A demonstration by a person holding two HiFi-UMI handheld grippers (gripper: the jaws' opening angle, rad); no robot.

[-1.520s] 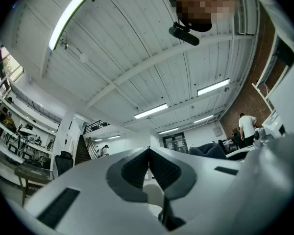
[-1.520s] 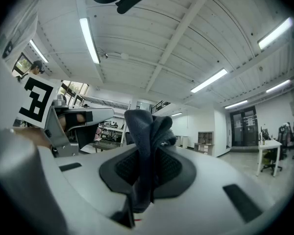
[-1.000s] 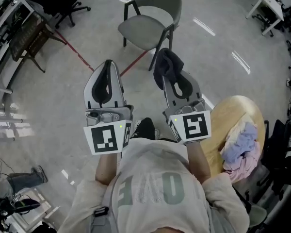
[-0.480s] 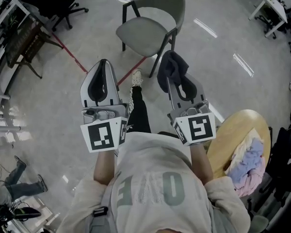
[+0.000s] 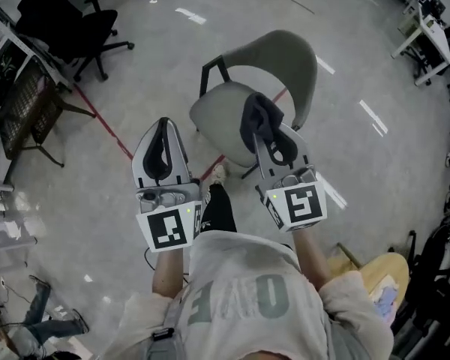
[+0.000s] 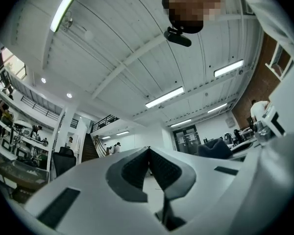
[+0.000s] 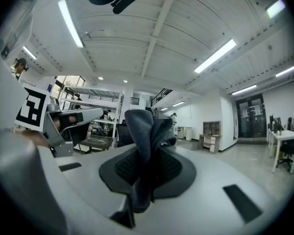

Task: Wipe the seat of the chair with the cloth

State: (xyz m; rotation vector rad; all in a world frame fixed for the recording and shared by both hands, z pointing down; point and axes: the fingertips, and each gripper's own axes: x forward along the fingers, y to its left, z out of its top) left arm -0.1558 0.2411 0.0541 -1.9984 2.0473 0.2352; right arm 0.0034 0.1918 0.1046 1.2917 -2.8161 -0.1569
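Note:
A grey-green chair (image 5: 225,115) with black legs and a curved back stands on the floor just ahead of me in the head view. My right gripper (image 5: 261,123) is shut on a dark grey cloth (image 5: 256,116), which bunches out past the jaw tips and hangs over the chair's seat. In the right gripper view the cloth (image 7: 148,146) stands pinched between the two pads. My left gripper (image 5: 160,135) is shut with nothing in it, held to the left of the chair over the floor. Both gripper views point up at the ceiling, so neither shows the chair.
A red line (image 5: 105,122) runs across the grey floor under the chair. A black office chair (image 5: 71,28) and desks stand at the far left, a white desk (image 5: 427,32) at the far right. A round wooden table (image 5: 382,276) with cloths is at the lower right.
The chair has come closer and now lies right under the right gripper and its cloth. The round wooden table has slid toward the lower right corner. Both grippers keep their hold.

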